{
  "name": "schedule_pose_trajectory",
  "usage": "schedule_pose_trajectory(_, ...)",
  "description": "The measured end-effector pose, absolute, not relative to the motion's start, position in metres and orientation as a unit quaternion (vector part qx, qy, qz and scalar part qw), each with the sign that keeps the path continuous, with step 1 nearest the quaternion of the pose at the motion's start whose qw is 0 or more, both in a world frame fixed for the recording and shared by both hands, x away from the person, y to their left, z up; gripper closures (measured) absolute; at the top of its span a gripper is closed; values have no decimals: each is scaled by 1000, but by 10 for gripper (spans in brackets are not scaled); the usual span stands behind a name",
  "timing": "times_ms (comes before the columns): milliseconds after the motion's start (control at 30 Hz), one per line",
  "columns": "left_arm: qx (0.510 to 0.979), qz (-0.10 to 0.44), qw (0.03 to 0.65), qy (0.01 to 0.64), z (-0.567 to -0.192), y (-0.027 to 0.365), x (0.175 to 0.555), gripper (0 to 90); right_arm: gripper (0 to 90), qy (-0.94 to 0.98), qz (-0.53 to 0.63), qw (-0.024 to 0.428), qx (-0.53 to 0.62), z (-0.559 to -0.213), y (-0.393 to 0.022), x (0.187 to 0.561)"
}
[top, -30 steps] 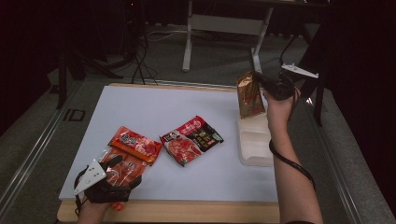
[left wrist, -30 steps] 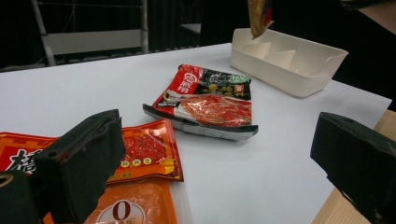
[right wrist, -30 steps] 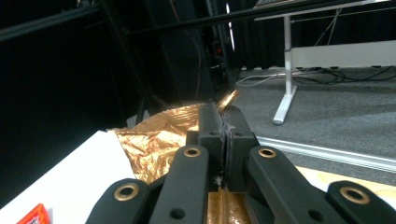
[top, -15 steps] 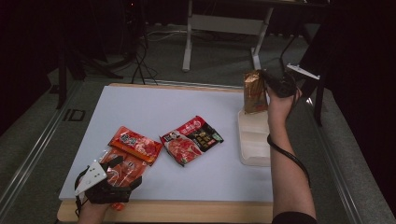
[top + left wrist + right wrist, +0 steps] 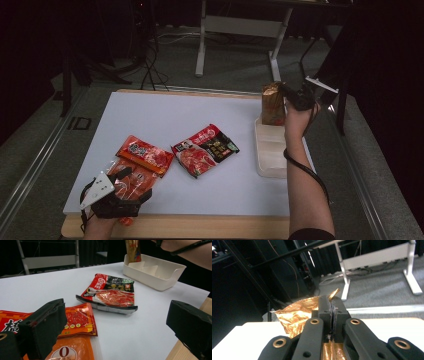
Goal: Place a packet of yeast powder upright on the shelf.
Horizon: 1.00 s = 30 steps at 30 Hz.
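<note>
A gold foil packet [image 5: 272, 103] stands upright in the far end of a white divided tray [image 5: 270, 160] at the table's right side. My right gripper [image 5: 288, 93] is shut on the packet's top edge, and the right gripper view shows the crinkled foil [image 5: 295, 315] pinched between the pads [image 5: 325, 310]. My left gripper [image 5: 136, 182] rests at the front left corner, open, over an orange packet [image 5: 134, 176]. In the left gripper view its jaws stand wide apart around that orange packet [image 5: 71, 351].
A second orange-red packet [image 5: 145, 154] lies just beyond the left gripper. A red-and-black packet [image 5: 205, 149] lies mid-table. A white sheet [image 5: 200, 107] covers the table. A person's right forearm [image 5: 305, 190] runs along the tray's right side. Desk legs [image 5: 200, 40] stand behind.
My right gripper has sunk with the gold packet, lowering it into the tray's far end. The left gripper has stayed where it was.
</note>
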<state>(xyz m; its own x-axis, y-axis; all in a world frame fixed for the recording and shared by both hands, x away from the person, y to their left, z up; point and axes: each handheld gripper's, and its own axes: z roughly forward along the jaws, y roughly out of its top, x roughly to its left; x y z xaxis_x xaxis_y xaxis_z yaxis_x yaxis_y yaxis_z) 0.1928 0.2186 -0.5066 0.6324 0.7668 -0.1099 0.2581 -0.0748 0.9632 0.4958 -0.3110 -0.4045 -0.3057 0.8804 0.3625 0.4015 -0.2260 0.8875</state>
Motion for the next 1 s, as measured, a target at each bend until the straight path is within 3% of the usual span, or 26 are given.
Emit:
schedule_pose_trajectory(267, 698, 224, 572, 367, -506, 218, 193, 27, 879, 591, 531, 209, 570, -424, -322, 483)
schedule_pose_trajectory(633, 700, 225, 571, 365, -506, 217, 192, 27, 812, 622, 485, 231, 570, -415, -333, 477)
schedule_pose_trajectory(833, 700, 224, 571, 365, -506, 217, 193, 27, 612, 633, 473, 239, 565, -409, -335, 473)
schedule_pose_trajectory(1000, 701, 224, 571, 364, -506, 217, 193, 27, 495, 650, 469, 245, 546, -405, -329, 463)
